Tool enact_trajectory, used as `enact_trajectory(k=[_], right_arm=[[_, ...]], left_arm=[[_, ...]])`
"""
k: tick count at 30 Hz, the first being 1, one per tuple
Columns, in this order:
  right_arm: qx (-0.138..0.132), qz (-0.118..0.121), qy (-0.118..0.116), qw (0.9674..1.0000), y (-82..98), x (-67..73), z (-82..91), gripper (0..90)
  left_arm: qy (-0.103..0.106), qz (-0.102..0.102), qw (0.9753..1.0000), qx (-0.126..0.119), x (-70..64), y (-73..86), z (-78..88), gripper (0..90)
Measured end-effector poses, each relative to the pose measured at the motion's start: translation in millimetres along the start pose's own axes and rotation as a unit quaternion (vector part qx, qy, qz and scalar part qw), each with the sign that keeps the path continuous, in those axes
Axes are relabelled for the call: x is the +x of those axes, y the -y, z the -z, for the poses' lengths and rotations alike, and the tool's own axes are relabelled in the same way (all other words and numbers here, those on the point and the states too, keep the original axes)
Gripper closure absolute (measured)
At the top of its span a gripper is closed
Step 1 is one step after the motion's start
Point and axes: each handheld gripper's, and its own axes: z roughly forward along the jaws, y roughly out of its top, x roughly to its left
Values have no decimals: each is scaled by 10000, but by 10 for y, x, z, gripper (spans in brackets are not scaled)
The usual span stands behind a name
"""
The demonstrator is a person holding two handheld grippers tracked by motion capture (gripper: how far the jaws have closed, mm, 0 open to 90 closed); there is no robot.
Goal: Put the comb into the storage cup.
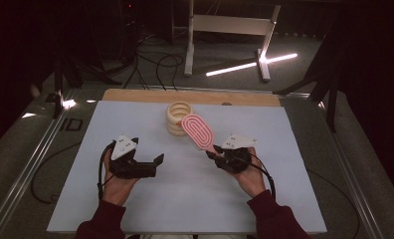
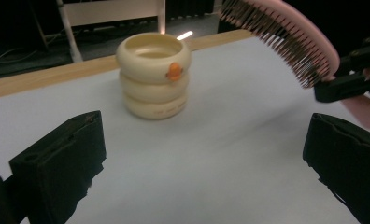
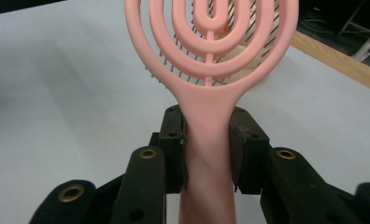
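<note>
Holder (image 1: 178, 118) of cream plastic, built as three stacked rings with a small orange mark on the top ring, stood upright near the far edge of the white table (image 1: 135, 209). Its open mouth faced up, and what the left gripper view showed of its inside was bare; the bottom could not be seen. Hairbrush (image 1: 198, 131), pink, with an oval looped back and dark bristles, was held clear of the table just beside the holder on its right. The right gripper (image 1: 216, 152) had its jaws closed on the brush handle, head pointing away toward the holder. The left gripper (image 1: 154, 163) sat low over the table with its jaws spread wide and nothing between them, well apart from the holder.
</note>
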Motion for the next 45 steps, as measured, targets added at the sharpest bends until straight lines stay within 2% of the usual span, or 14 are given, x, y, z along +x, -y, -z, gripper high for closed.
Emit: enact_trajectory(k=[6, 9, 15, 24, 27, 40, 44, 45], right_arm=[[-85, 14, -5, 10000, -9, 39, 12, 700], [-142, 12, -13, 9999, -9, 60, 2, 700], [-179, -23, -36, 9998, -9, 101, -31, 701], [-259, -38, -67, 9996, -9, 137, -61, 700], [-314, 10, -120, 9994, -4, 155, -72, 700], [-443, -12, -166, 9989, -9, 219, -110, 701], [-489, -3, -175, 9987, -12, 225, -111, 701], [-498, -2, -178, 9986, -13, 228, -110, 701]], left_arm=[[135, -19, 9999, 64, -66, -95, -88, 0], [242, -70, 9997, 69, -141, -165, -152, 0], [328, -133, 9993, 117, -238, -229, -260, 0], [498, -96, 9987, 34, -353, -316, -390, 0], [538, -20, 9985, 16, -384, -330, -433, 0], [499, 76, 9985, 217, -491, -371, -611, 0], [403, 80, 9988, 265, -526, -378, -644, 14], [322, 85, 9990, 290, -546, -382, -662, 24]])
